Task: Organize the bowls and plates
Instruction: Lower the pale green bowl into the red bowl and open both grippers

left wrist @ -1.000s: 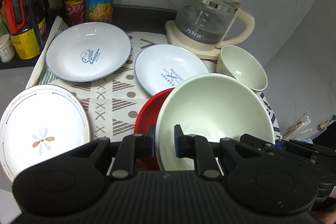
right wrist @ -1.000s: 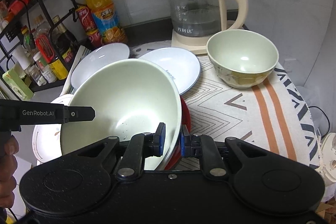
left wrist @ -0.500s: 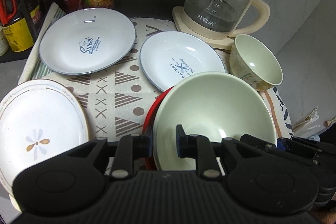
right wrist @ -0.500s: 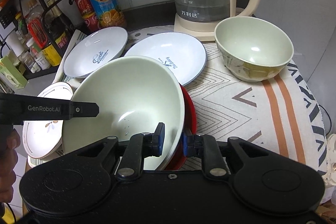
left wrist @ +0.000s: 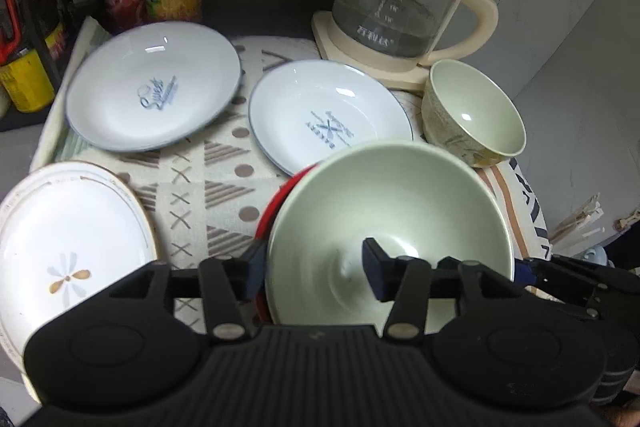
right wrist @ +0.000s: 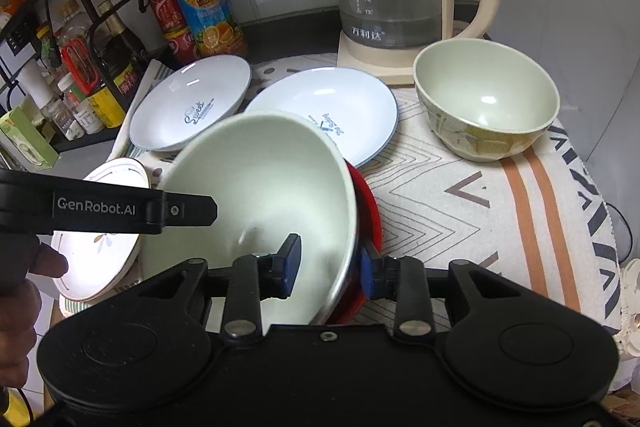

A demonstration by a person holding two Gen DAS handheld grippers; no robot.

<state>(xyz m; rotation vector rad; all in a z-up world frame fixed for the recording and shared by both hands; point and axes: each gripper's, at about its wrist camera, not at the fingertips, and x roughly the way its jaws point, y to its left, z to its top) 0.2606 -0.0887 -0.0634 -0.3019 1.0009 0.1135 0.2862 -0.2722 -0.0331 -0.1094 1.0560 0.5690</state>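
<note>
Between both grippers' just-opened jaws: large green bowl rim, pads clear.

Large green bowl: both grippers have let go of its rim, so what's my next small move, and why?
Probably draw both grippers back off the rim. The large green bowl sits on the red plate, and the left gripper and right gripper have just been opening, fingers straddling the rim without pressing. The small green bowl still waits.

Plates: 4 – 2 blue-rimmed, 1 flower plate, 1 red. Green bowls: 2 – lg, sm. Kettle: 1.
</note>
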